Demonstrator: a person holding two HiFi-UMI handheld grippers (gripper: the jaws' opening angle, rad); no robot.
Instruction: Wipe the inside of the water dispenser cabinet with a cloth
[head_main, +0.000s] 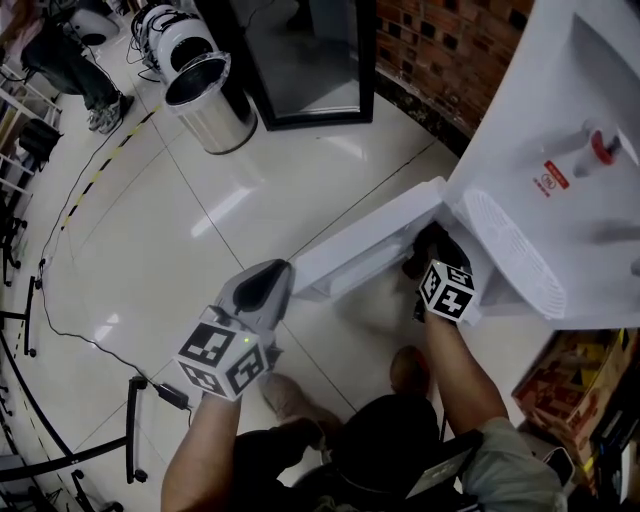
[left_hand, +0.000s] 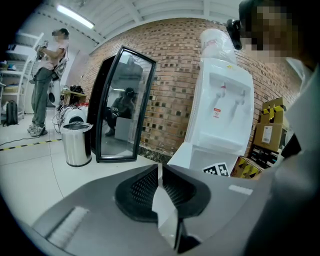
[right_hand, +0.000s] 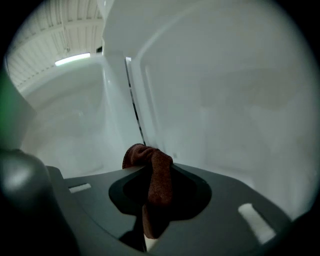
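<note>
The white water dispenser (head_main: 560, 150) stands at the right of the head view, its lower cabinet door (head_main: 365, 245) swung open toward me. My right gripper (head_main: 432, 250) reaches into the cabinet opening, shut on a brown cloth (right_hand: 152, 172) that bunches out past the jaw tips. In the right gripper view, the white inner cabinet wall (right_hand: 210, 100) fills the picture close ahead; whether the cloth touches it I cannot tell. My left gripper (head_main: 266, 280) is shut with nothing in it, just left of the door's free end. From it the dispenser (left_hand: 220, 110) shows ahead.
A steel trash bin (head_main: 210, 100) and a black-framed glass cabinet (head_main: 300, 60) stand on the tiled floor beyond the door. Cardboard boxes (head_main: 570, 370) sit right of the dispenser, against a brick wall (head_main: 450, 50). A person (left_hand: 47, 85) stands far off at the left.
</note>
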